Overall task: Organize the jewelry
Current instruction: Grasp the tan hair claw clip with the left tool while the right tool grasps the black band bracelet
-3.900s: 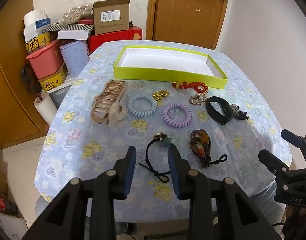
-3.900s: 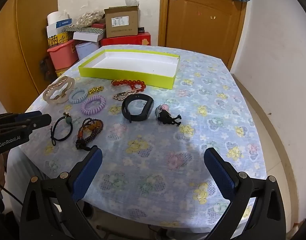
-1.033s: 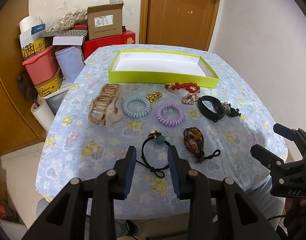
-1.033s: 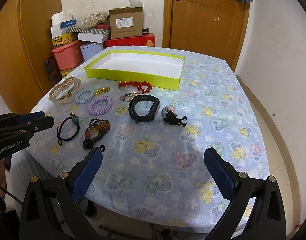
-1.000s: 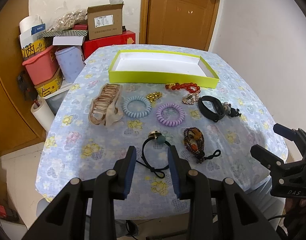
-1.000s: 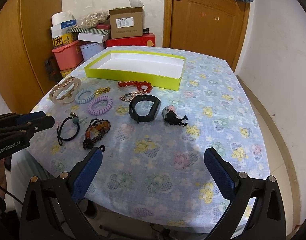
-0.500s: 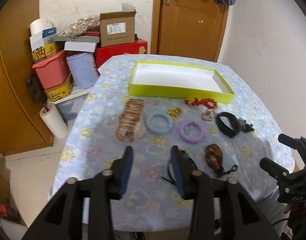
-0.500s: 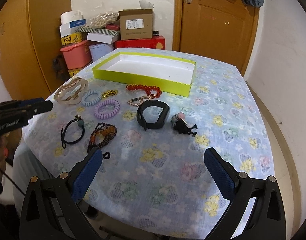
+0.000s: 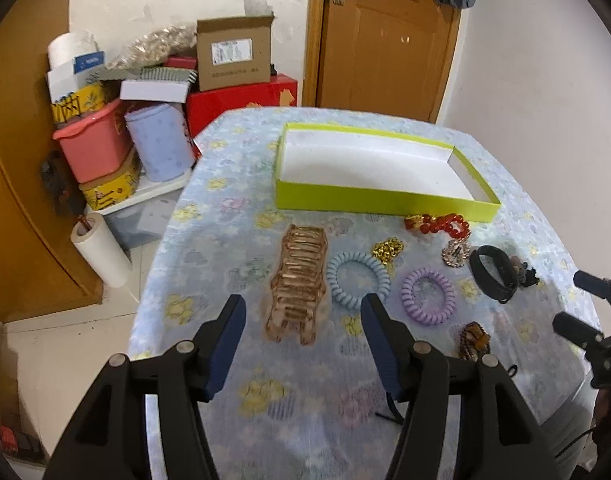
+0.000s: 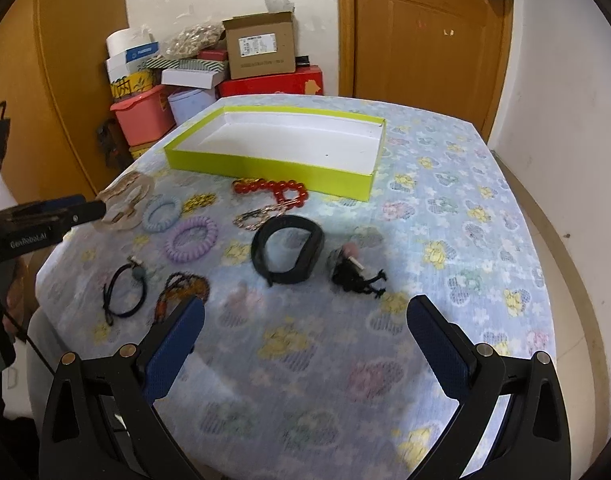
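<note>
The left gripper [image 9: 301,322] stood with its jaws spread wide and nothing between the pads, poised above the tan hair claw [image 9: 299,282]. That claw lay on the floral tablecloth [image 9: 305,392] at the left end of the jewelry row, its long axis running near to far, the far end pointing toward the near wall of the yellow-green tray [image 9: 381,204]. Just right of it lay the blue spiral tie [image 9: 357,278], then the purple spiral tie [image 9: 427,295], the black wristband [image 9: 493,276] and, farther off beside the tray, the red bead bracelet [image 9: 439,224]. The tray's long axis ran left to right across the far half of the table.

The right gripper [image 10: 305,324] was likewise wide open and empty, hovering over bare cloth nearer than the black wristband.

A second earlier the left gripper's jaws had been much narrower and framed the black cord hair tie [image 10: 125,288]; since then they had widened fully and the gripper had shifted left to line up with the hair claw. The jewelry itself had not moved.
</note>
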A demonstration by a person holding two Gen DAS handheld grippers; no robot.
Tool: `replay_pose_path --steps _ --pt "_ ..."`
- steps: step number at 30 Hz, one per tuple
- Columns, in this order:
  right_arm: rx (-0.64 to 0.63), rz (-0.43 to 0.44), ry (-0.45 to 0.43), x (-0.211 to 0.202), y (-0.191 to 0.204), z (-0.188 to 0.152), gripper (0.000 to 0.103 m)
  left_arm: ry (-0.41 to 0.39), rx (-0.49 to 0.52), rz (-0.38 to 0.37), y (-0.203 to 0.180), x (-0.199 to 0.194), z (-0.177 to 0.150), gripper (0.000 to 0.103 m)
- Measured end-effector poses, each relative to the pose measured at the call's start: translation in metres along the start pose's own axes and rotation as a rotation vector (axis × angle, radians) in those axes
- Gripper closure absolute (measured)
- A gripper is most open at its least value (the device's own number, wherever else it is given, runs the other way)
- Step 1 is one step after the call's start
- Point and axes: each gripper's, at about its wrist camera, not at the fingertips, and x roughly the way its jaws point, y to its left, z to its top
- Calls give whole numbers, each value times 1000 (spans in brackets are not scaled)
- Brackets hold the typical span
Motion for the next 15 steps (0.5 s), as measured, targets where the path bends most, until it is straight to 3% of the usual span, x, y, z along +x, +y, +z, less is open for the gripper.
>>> replay_pose_path --steps 5,8,10,15 --pt "7 -16 -4 8 -10 6 5 24 -2 -8 0 17 3 41" --pt "20 -5 -5 13 -14 10 21 27 -7 -5 2 22 3 49" --pt "31 17 0 17 -16 14 39 30 -9 5 3 25 4 59" --pt "38 54 35 31 -13 19 63 23 -9 16 3 27 4 60"
